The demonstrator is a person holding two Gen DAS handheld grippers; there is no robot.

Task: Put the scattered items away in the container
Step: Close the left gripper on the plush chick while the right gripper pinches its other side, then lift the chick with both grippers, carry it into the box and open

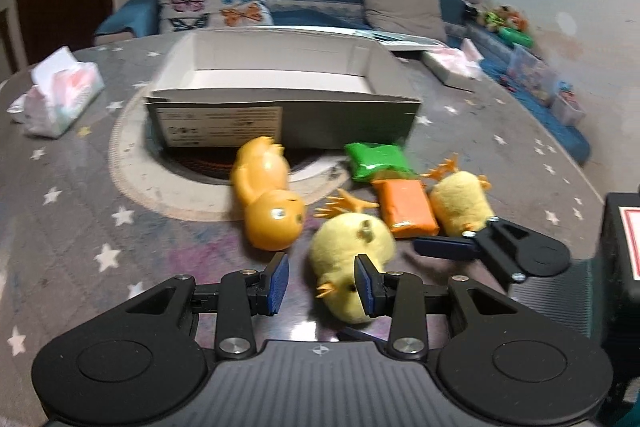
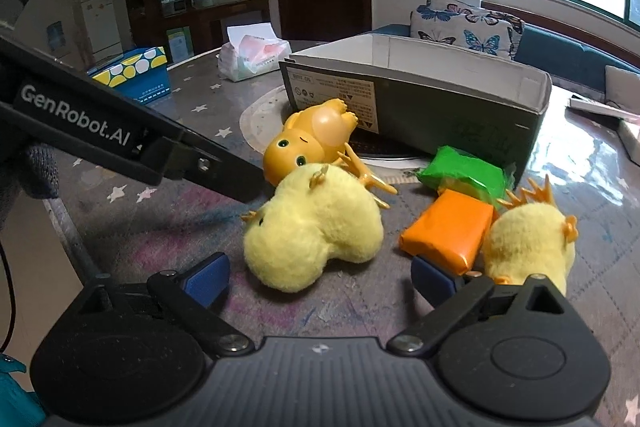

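Left gripper stands with jaws apart, one blue pad touching the near fluffy yellow plush chick; right gripper likewise spread, low over the star-patterned table just before that chick. Beyond lie an orange wrapped block, a second plush chick, a green wrapped block and a glossy orange plastic duck; farthest, the open grey cardboard box, all items outside it.

open left tongs, plush chick, cardboard box
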